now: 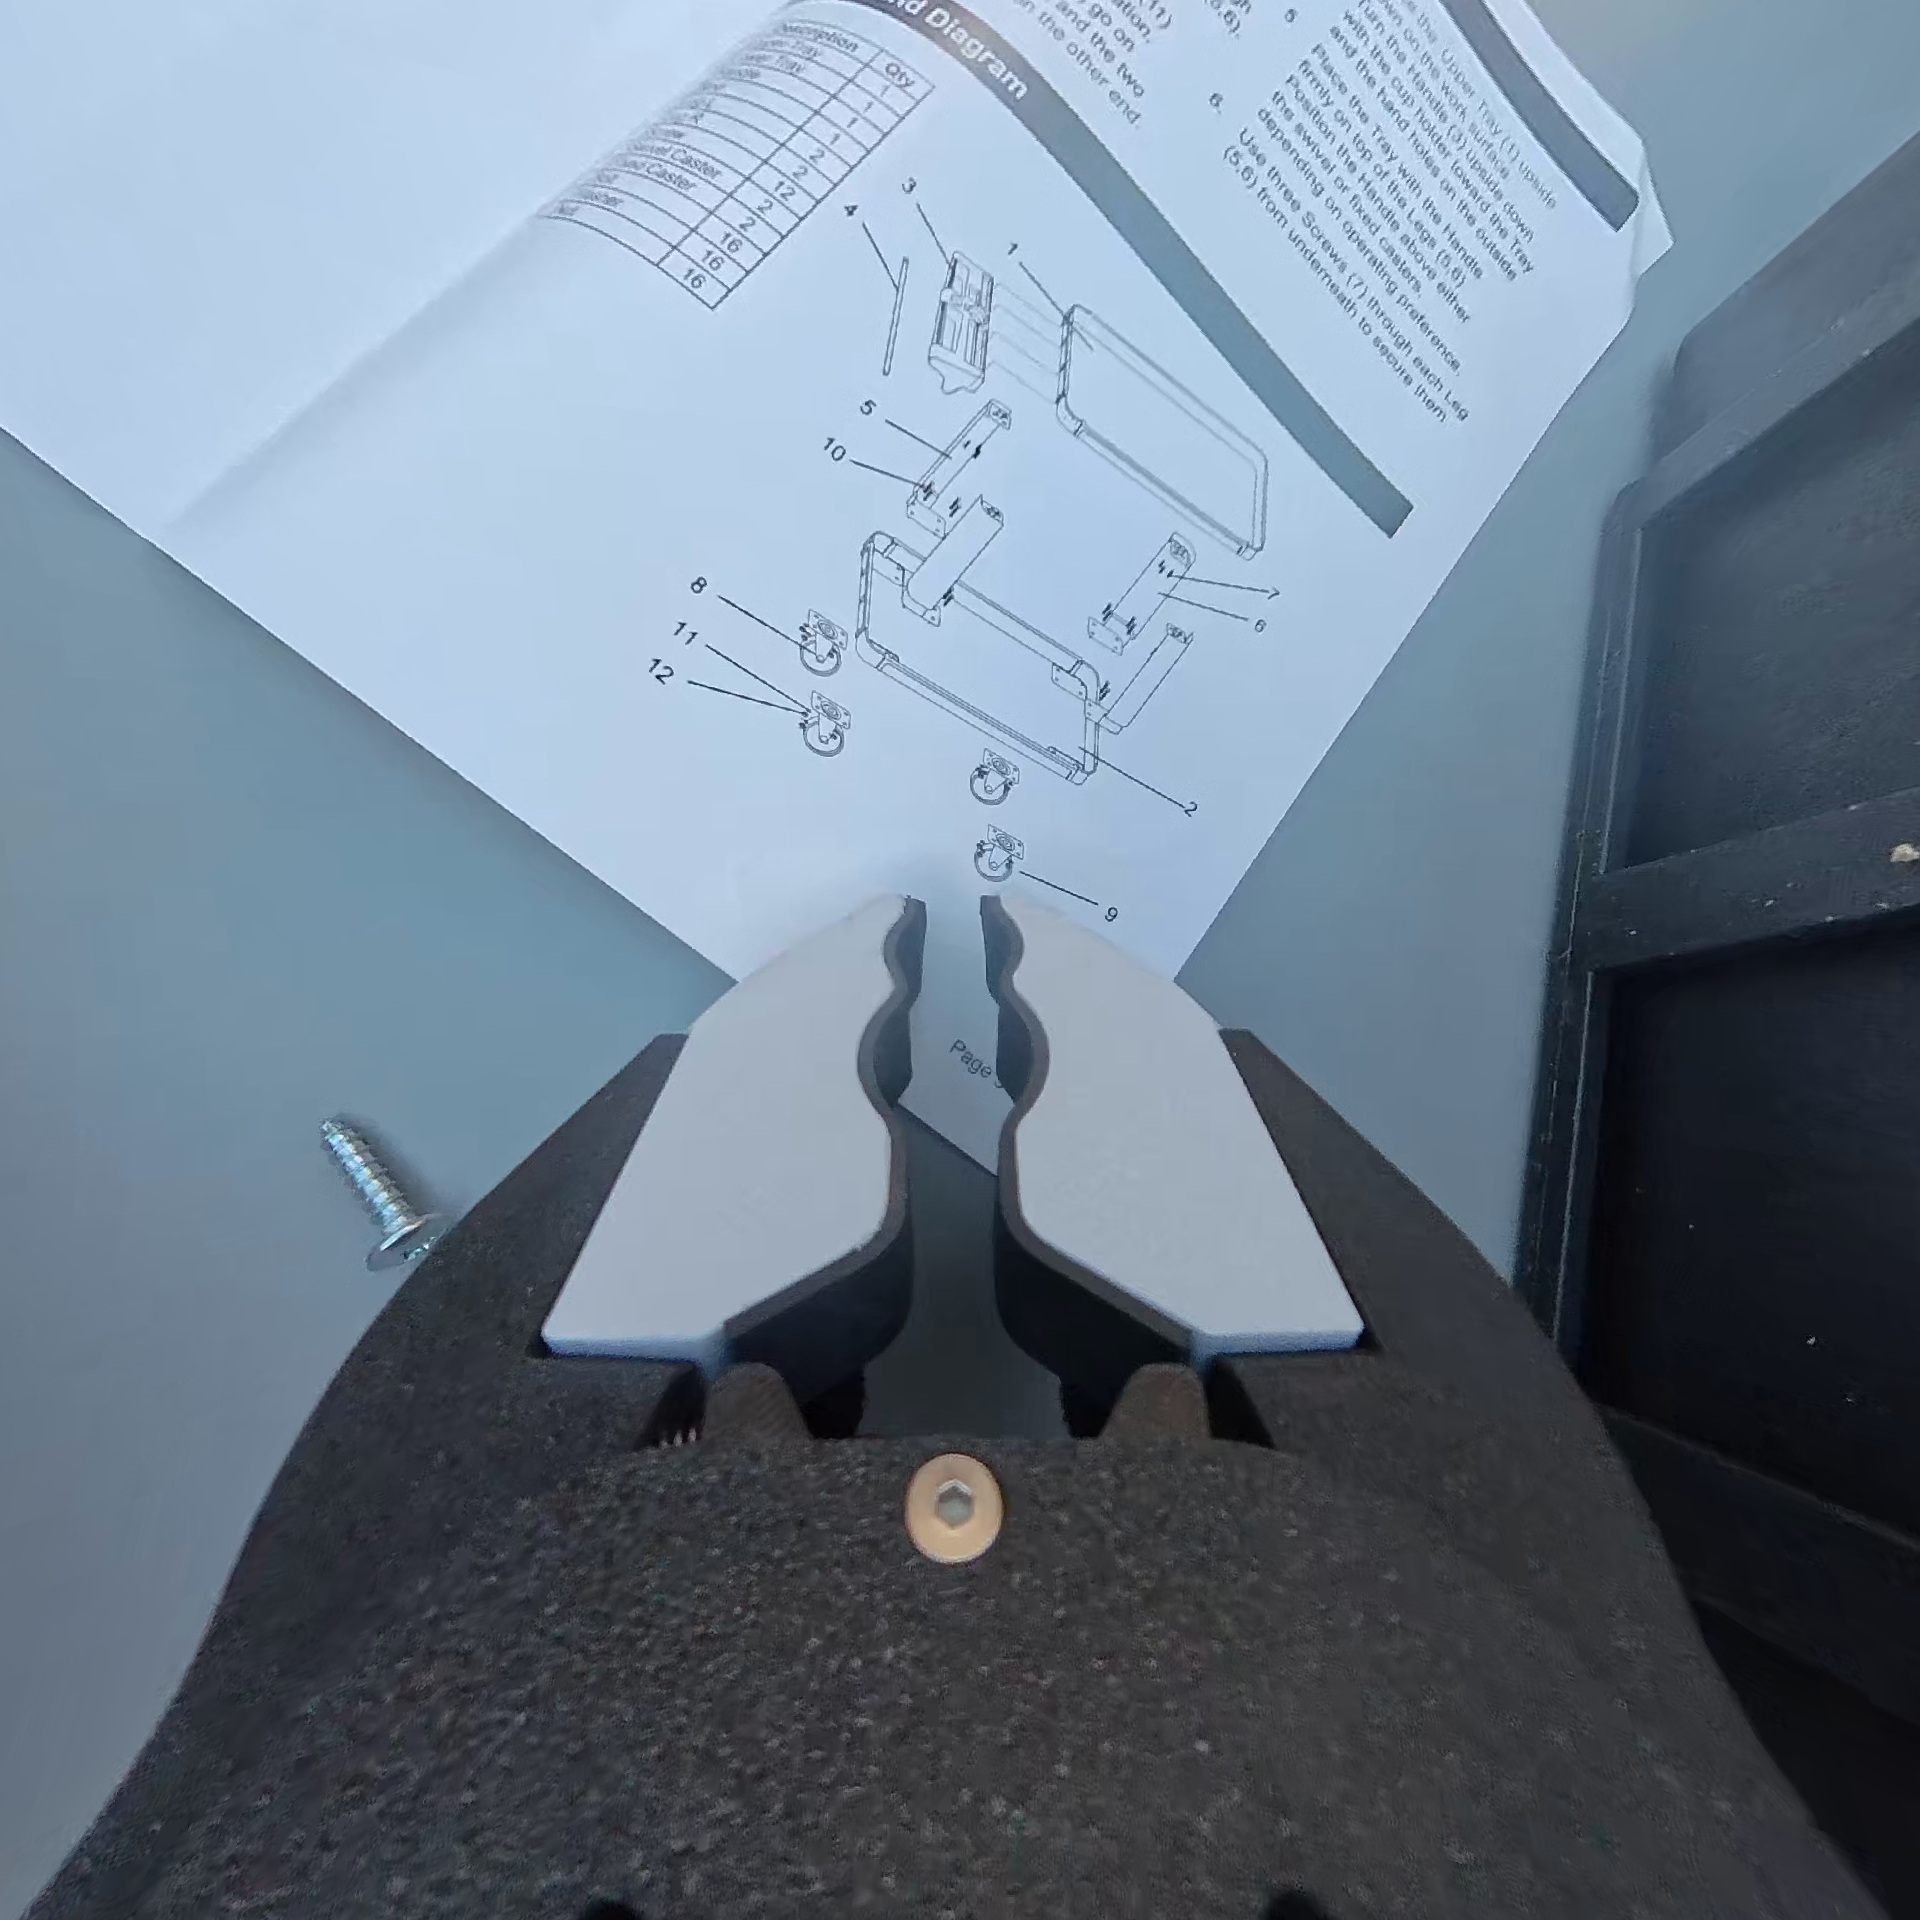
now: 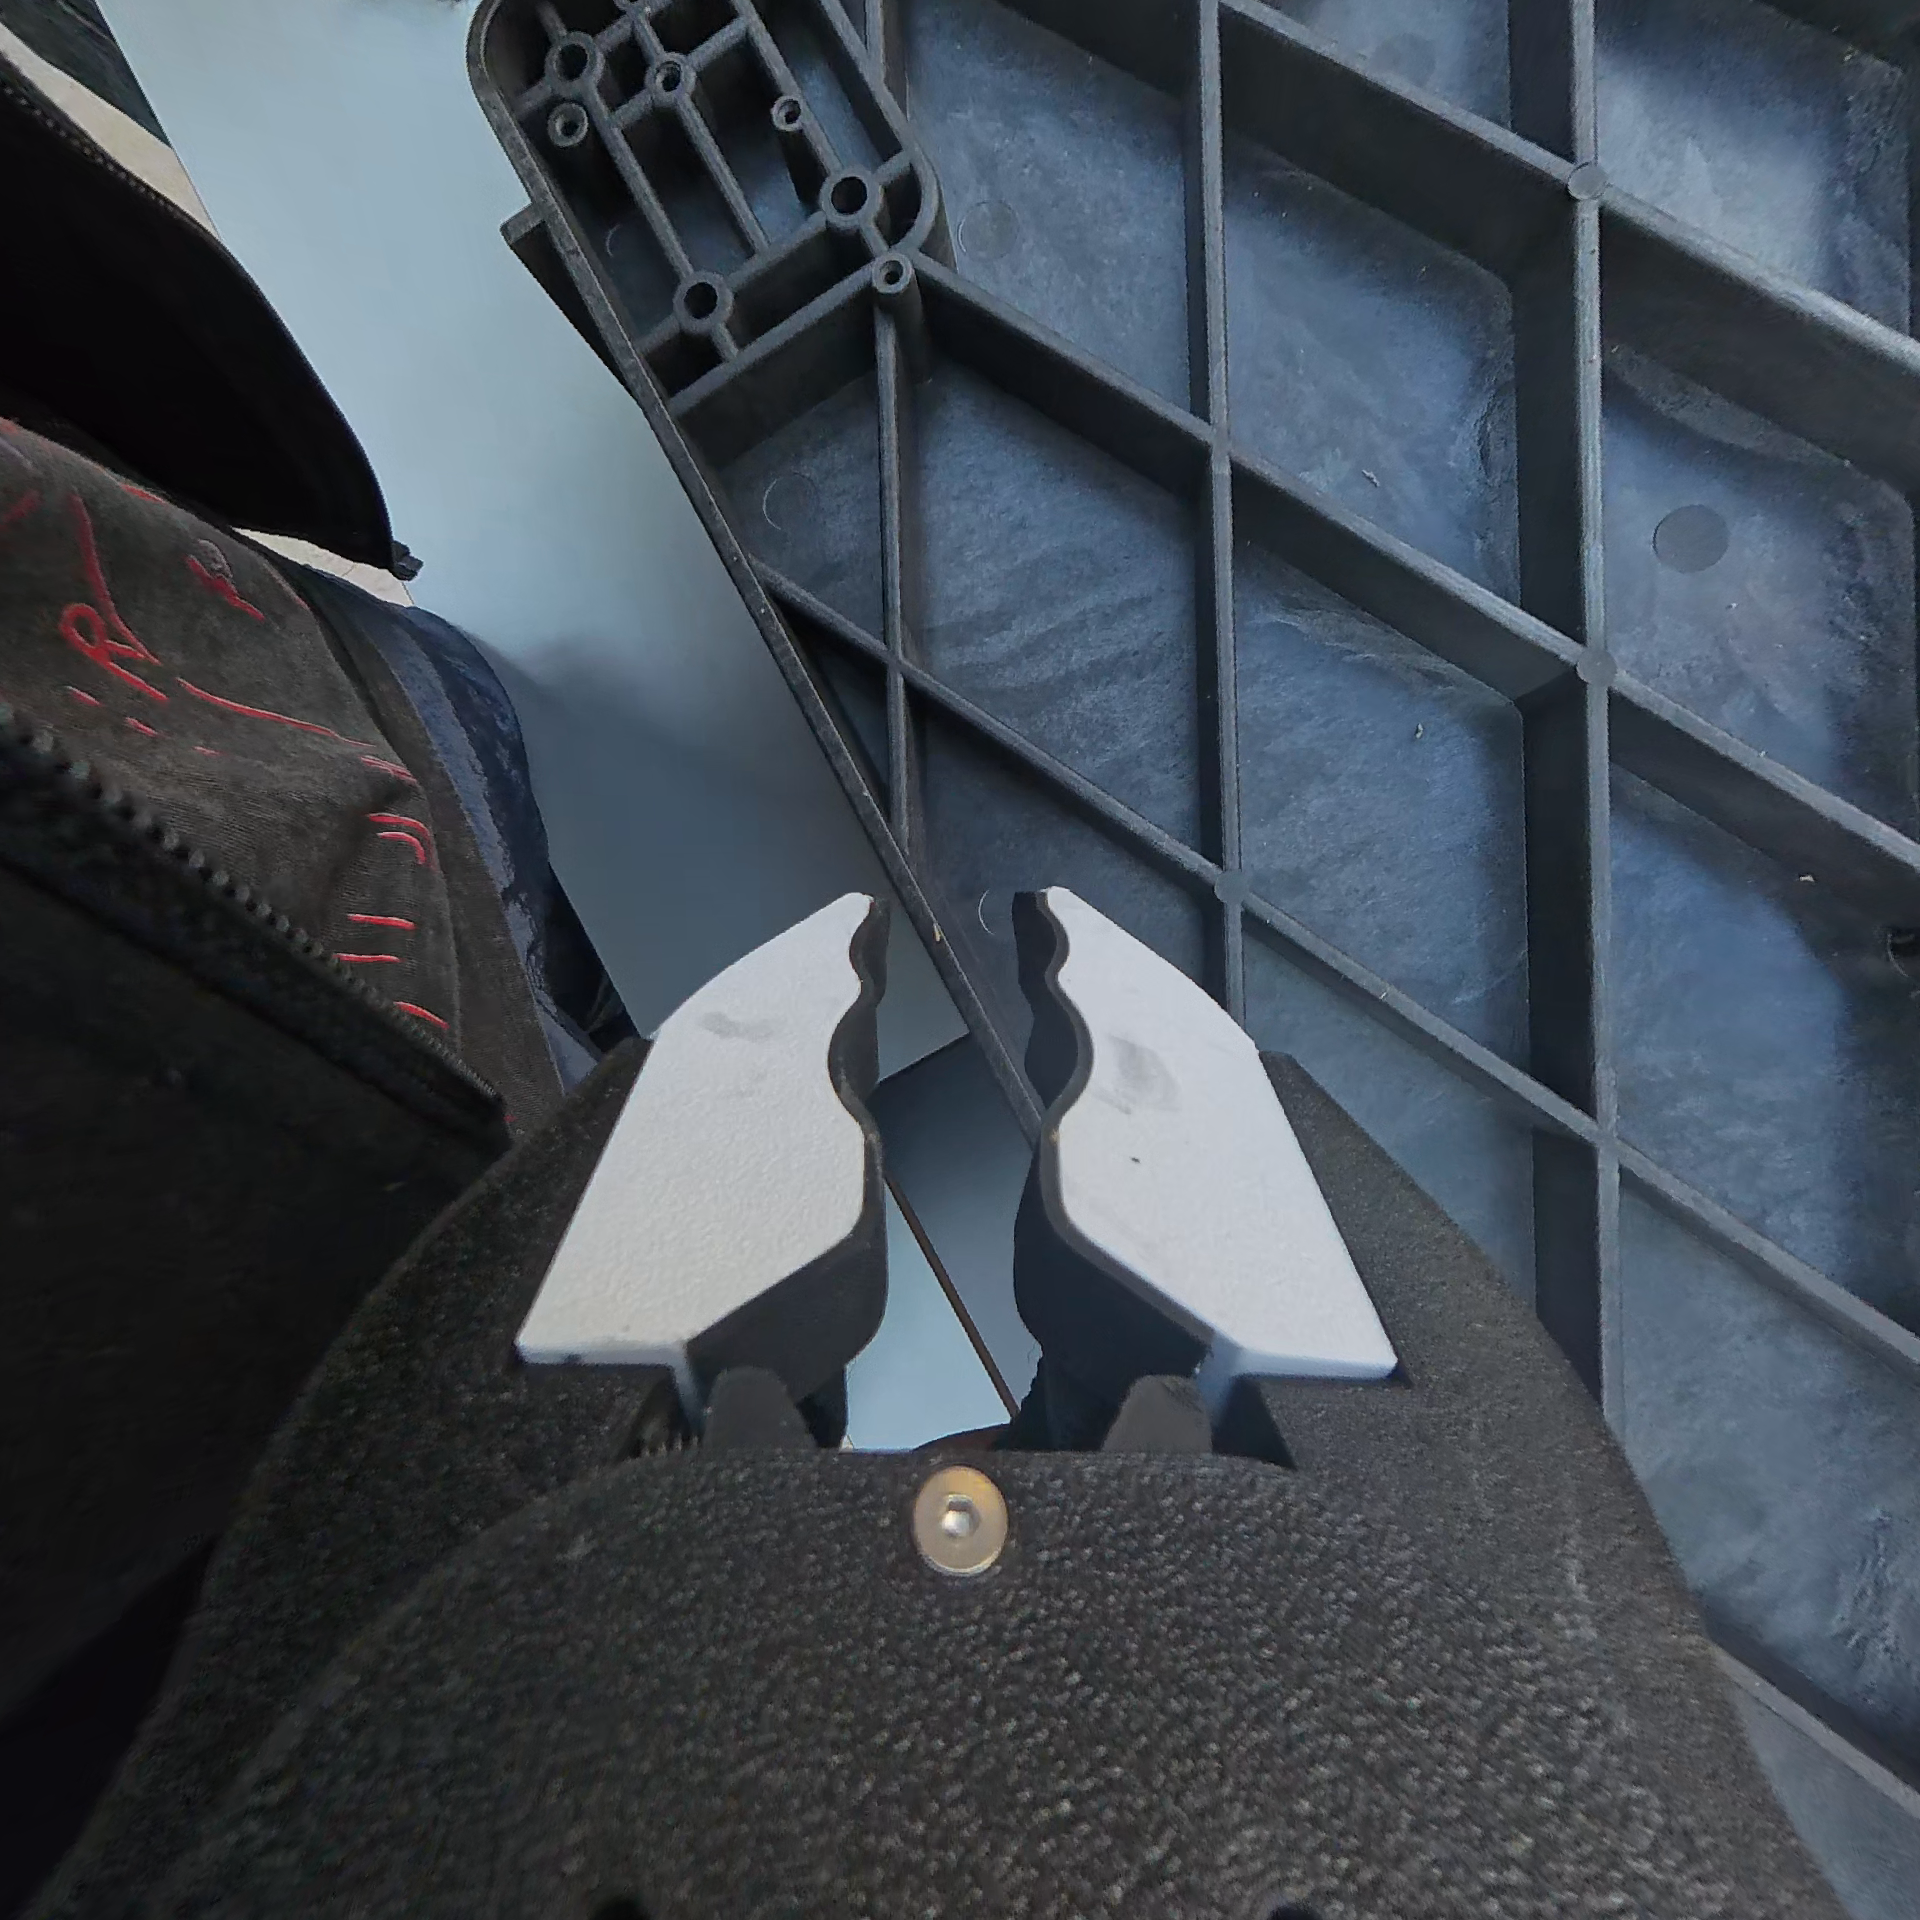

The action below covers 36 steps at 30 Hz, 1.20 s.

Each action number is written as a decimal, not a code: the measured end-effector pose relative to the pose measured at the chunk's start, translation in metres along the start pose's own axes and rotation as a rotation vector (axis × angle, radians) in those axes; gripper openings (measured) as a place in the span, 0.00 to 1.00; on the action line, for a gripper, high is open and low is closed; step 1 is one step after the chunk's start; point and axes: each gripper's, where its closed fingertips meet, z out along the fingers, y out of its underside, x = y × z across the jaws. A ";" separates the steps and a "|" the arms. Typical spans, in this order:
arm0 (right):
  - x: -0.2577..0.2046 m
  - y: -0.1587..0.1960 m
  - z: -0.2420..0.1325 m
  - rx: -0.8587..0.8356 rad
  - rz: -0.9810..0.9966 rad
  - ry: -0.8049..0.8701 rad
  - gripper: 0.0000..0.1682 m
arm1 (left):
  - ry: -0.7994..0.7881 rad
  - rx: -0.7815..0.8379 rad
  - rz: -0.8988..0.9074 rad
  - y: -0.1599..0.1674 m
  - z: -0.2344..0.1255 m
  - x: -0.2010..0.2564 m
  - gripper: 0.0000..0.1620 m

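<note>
A white printed instruction sheet with an exploded line drawing (image 1: pixel 727 416) lies flat and skewed on the pale grey-blue tabletop (image 1: pixel 260 831). Its lower corner sits under the left tongs (image 1: pixel 953 904). Those tongs are released, with only a narrow gap between the grey pads, and nothing is pinched in it: the sheet's corner shows through the gap from below. I cannot tell whether the tips touch the paper or hang just above it. A sheet this thin and flat offers no edge to catch, so any grip on it would depend on a lifted corner. A short silver self-tapping screw with a broad head (image 1: pixel 379 1195) lies on the tabletop just beside the left tongs' dark body, on their left. A dark moulded plastic part (image 1: pixel 1766 935) stands along the right side.

The large black plastic tray with a ribbed grid underside (image 2: pixel 1351 623) lies upside down on the tabletop. Its thin outer rim (image 2: pixel 831 769) runs diagonally through the gap of the right tongs (image 2: pixel 951 904). These are also released. The rim seems to brush the right-hand pad and stands clear of the left-hand one, so the tongs straddle the rim without clamping it. Farther along the rim, at the tray's corner, is a raised mounting plate with round screw bosses (image 2: pixel 727 187). To the left, dark clothing with red stitching (image 2: pixel 208 727) crowds close to the tongs.
</note>
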 end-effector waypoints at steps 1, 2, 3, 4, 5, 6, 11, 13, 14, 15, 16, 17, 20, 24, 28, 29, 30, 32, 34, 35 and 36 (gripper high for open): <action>0.000 0.000 0.000 0.000 0.001 0.000 0.14 | 0.003 -0.003 0.008 0.001 0.000 0.002 0.07; 0.000 0.000 0.000 0.001 0.002 0.001 0.14 | 0.005 -0.006 0.016 0.001 0.000 0.003 0.07; 0.000 0.000 0.000 0.001 0.002 0.001 0.14 | 0.006 -0.007 0.020 0.002 0.000 0.004 0.07; 0.001 0.001 -0.001 0.001 0.002 0.001 0.14 | 0.005 -0.006 0.021 0.002 0.000 0.005 0.07; 0.001 0.001 -0.001 0.001 0.001 0.001 0.14 | 0.003 -0.004 0.018 0.001 0.000 0.004 0.07; 0.001 0.001 -0.001 0.001 0.001 0.002 0.14 | 0.001 0.000 0.014 0.000 0.000 0.004 0.07; 0.002 0.001 -0.001 0.002 0.001 0.002 0.14 | -0.013 0.013 0.004 -0.007 0.001 -0.002 0.07; 0.002 0.002 -0.001 0.002 0.001 0.003 0.14 | -0.021 0.021 -0.006 -0.011 0.001 -0.006 0.07; 0.002 0.002 -0.001 0.002 0.001 0.003 0.14 | -0.025 0.024 -0.012 -0.013 0.002 -0.008 0.07; 0.003 0.001 -0.002 0.002 0.000 0.003 0.14 | -0.030 0.027 -0.018 -0.015 0.002 -0.010 0.07; 0.003 0.001 -0.002 0.002 0.000 0.002 0.14 | -0.035 0.029 -0.023 -0.017 0.003 -0.012 0.07; 0.003 0.001 -0.002 0.002 -0.001 0.002 0.14 | -0.039 0.031 -0.028 -0.018 0.003 -0.013 0.07; 0.004 0.001 -0.001 0.002 -0.001 0.003 0.14 | -0.047 0.034 -0.043 -0.022 0.005 -0.017 0.07; 0.005 0.001 -0.002 0.001 -0.002 0.003 0.14 | -0.049 0.038 -0.043 -0.027 0.008 -0.017 0.07; 0.007 0.001 -0.002 -0.001 -0.002 0.004 0.14 | -0.050 0.046 -0.048 -0.033 0.011 -0.016 0.07; 0.007 0.000 -0.002 -0.001 -0.002 0.004 0.14 | -0.051 0.050 -0.050 -0.035 0.012 -0.016 0.07; 0.007 0.000 -0.002 -0.001 -0.002 0.004 0.14 | -0.052 0.053 -0.051 -0.037 0.012 -0.017 0.07; 0.007 0.000 -0.001 -0.001 -0.002 0.004 0.14 | -0.054 0.061 -0.053 -0.041 0.014 -0.017 0.07; 0.007 0.000 -0.001 -0.003 -0.001 0.002 0.14 | -0.057 0.069 -0.054 -0.047 0.017 -0.019 0.07; 0.007 0.000 -0.001 -0.004 -0.001 0.001 0.14 | -0.059 0.074 -0.055 -0.051 0.018 -0.020 0.07; 0.007 0.000 -0.001 -0.004 -0.002 0.001 0.14 | -0.061 0.079 -0.056 -0.055 0.020 -0.022 0.07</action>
